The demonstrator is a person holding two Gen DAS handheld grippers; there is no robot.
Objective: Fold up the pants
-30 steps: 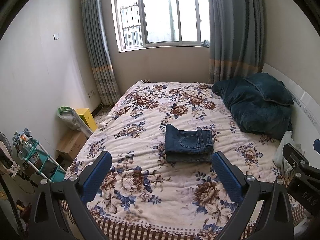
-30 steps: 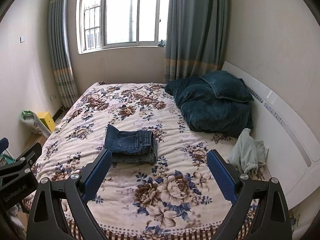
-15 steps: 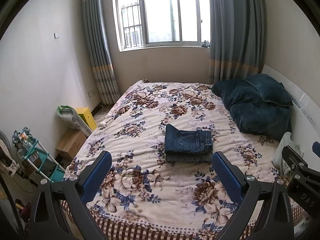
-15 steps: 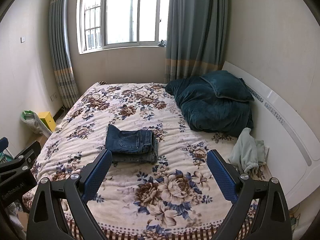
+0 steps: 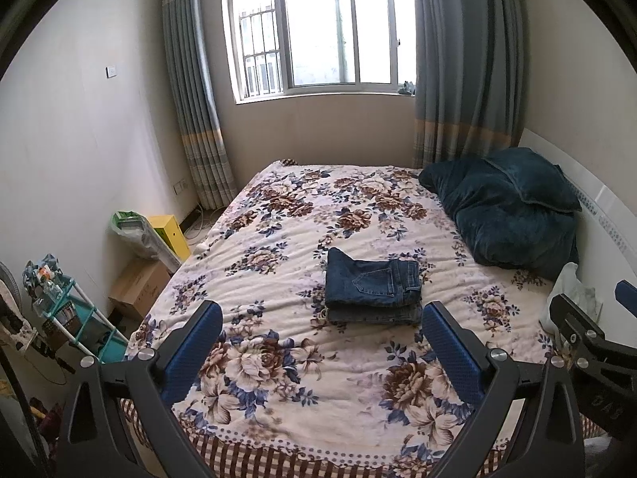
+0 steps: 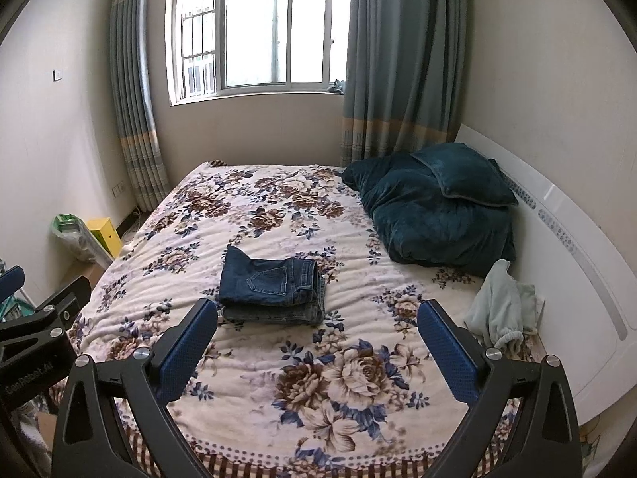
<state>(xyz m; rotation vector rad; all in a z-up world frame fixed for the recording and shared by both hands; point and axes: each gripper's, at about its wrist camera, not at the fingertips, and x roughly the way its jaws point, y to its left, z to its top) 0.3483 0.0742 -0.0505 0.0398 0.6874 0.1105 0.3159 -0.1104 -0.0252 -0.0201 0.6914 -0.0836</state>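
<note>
A pair of dark blue jeans (image 5: 372,288) lies folded in a compact rectangular stack in the middle of the floral bedspread (image 5: 278,239); it also shows in the right wrist view (image 6: 272,290). My left gripper (image 5: 320,348) is open and empty, held back over the near edge of the bed, well short of the jeans. My right gripper (image 6: 316,344) is open and empty too, at the same distance, to the right of the left one. Neither touches the jeans.
A dark teal pillow and blanket (image 6: 438,203) lie at the bed's right end by the white headboard (image 6: 565,247). A pale green garment (image 6: 501,306) lies beside it. A box, yellow bin and teal rack (image 5: 67,318) stand on the floor at left.
Both grippers have drawn back and risen slightly from the bed. The folded jeans have not moved. Both grippers stay open.
</note>
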